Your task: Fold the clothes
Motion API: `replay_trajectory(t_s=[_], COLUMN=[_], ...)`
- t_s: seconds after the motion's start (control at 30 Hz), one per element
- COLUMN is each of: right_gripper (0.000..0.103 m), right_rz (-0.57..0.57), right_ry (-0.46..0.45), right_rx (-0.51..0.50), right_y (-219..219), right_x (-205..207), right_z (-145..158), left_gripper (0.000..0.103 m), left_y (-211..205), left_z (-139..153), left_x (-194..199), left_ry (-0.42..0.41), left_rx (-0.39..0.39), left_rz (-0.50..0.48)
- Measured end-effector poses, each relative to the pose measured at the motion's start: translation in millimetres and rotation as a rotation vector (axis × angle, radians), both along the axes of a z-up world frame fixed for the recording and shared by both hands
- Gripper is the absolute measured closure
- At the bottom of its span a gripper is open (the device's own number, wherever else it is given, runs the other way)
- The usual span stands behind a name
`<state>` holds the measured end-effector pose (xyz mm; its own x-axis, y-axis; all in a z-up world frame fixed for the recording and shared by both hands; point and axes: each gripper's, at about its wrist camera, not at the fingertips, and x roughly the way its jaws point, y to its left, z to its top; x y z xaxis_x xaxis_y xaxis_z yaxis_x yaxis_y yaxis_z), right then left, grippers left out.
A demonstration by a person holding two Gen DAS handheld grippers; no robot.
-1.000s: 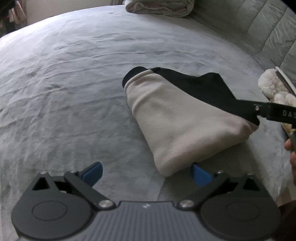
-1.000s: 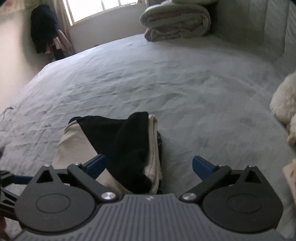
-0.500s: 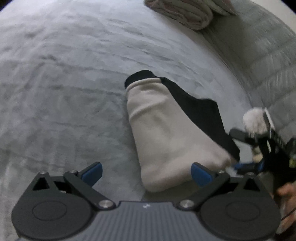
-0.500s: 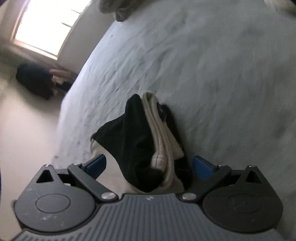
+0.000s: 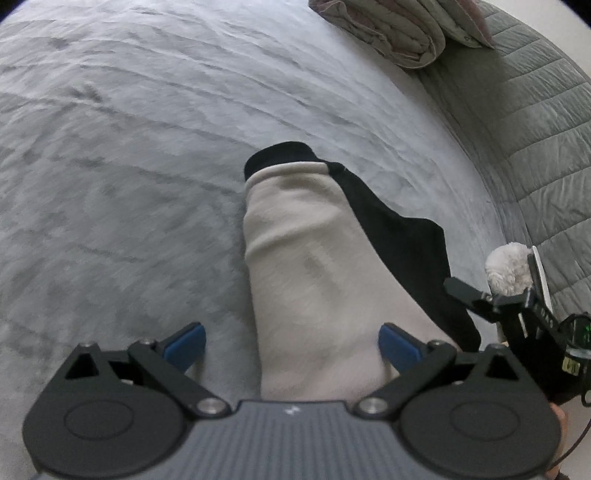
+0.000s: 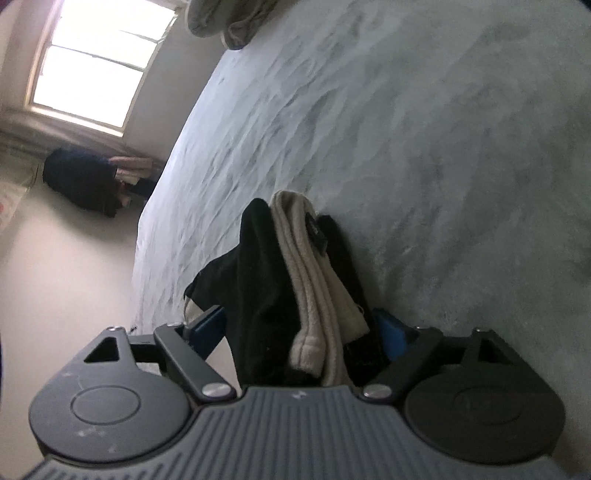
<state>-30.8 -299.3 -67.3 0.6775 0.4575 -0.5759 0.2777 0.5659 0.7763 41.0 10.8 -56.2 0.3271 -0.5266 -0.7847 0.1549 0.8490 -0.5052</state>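
Cream and black fabric fills the middle of the left wrist view: the folded garment (image 5: 325,266) lies on the grey bedspread (image 5: 129,166), and compared with a second ago it now points lengthwise away from the camera, its near end running in between the blue pads where before it sat off to the right. The left gripper (image 5: 291,345) has its jaws spread wide, the right pad touching or just beside the cream cloth, the left pad well clear over bare bedspread, nothing clamped. At the right edge the right gripper (image 5: 480,291) has come in at the garment's black corner, next to a fluffy white thing (image 5: 508,271). Plenty of open bedspread to the left and beyond the garment; the quilted headboard (image 5: 535,122) and a folded blanket (image 5: 399,29) close off the far right. Over to the right wrist view: the whole scene has rolled hard since a second ago, the window (image 6: 96,62) now tipped at upper left, a dark pile (image 6: 85,184) on the floor below it. The garment's stacked edge (image 6: 295,288) stands between the pads, and the jaws are closing around it; the right pad (image 6: 393,338) sits against the black layer, the left one still apart. Bare bedspread stretches ahead and to the right.
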Motion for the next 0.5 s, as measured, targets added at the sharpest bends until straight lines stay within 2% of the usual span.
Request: replay_trajectory(t_s=[0.07,0.17,0.2,0.5], right_gripper=[0.021,0.027,0.028,0.03], right_rz=[0.014,0.026,0.027,0.048], right_ry=[-0.01,-0.016,-0.015,-0.015], right_rx=[-0.02,-0.046,-0.048,-0.056], right_y=[1.3,2.7,1.4,-3.0], right_x=[1.8,4.0,5.0,8.1], right_z=[0.7,2.2,1.6,2.8], left_gripper=[0.009,0.015,0.014,0.01], left_y=[-1.7,0.8,1.0,-0.5], left_z=[-0.9,-5.3,-6.7,-12.0], left_x=[3.3,9.1,10.3,14.0], left_ry=[0.01,0.087,0.113,0.166], left_rx=[-0.017,-0.13,-0.162,-0.216], left_rz=[-0.006,-0.011,-0.008,0.007])
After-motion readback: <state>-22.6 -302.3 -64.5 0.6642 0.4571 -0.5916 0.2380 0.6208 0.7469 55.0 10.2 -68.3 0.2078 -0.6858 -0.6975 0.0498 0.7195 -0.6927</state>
